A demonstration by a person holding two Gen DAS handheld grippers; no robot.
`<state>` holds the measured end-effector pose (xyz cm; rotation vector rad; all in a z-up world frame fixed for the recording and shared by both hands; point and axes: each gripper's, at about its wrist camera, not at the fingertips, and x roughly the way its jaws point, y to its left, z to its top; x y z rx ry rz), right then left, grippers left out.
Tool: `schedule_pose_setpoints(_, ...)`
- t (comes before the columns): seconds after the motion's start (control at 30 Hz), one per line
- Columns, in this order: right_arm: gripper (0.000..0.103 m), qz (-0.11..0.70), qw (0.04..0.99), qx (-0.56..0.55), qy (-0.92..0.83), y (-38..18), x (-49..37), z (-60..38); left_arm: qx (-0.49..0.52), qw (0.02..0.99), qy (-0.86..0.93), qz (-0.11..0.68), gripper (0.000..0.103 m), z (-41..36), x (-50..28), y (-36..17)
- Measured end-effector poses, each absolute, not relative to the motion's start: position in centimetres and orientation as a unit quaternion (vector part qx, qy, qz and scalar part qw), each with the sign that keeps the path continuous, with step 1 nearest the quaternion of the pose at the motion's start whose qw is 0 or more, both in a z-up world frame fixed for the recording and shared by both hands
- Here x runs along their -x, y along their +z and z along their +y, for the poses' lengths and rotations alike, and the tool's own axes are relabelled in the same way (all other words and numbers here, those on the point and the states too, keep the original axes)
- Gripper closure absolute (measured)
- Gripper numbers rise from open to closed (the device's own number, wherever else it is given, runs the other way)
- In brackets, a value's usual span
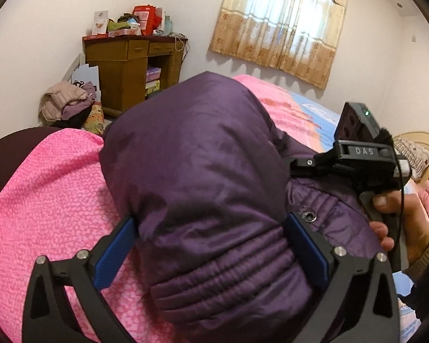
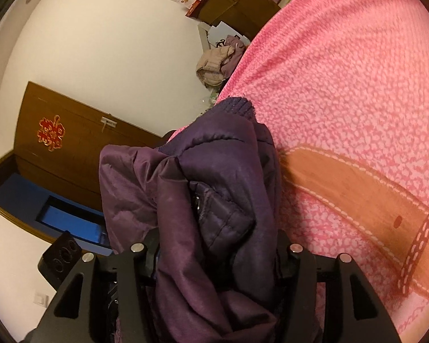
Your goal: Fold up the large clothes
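Left gripper [image 1: 214, 251] wide, purple jacket [image 1: 203, 171] bulging between its blue pads [image 1: 115, 257]; right gripper [image 2: 214, 260] clamps bunched jacket over pink bedspread [image 2: 343, 85].

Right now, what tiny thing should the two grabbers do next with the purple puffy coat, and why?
Probably lower it onto the pink bedspread. The purple puffer jacket bulges in a bundle between the left gripper pads, and the right gripper has more bunched in it, so nothing lies flat.

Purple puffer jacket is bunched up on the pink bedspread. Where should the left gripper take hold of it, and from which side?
Grip the ribbed quilted band at the near end of the purple puffer jacket, coming in low from the near bed edge. That band is flatter and firmer than the puffed bulk beyond it, and it already sits between the left gripper pads.
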<state>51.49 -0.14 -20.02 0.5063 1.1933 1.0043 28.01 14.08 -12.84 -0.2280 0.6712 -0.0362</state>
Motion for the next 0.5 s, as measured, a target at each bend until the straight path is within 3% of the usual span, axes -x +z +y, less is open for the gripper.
schedule_pose_setpoints(0.17, 0.042, 0.537, 0.659, -0.255, 0.46, -21.6, -52.5, -1.2, 0.104, 0.94, -0.017, 0.325, 0.0, 13.8, -27.9, -12.6)
schedule_pose_setpoints(0.5, 0.034, 0.51, 0.683, -0.277, 0.444, -19.8, -51.8, -5.5, 0.064, 0.955, 0.011, 0.289, 0.0, 13.1, -25.0, -10.2)
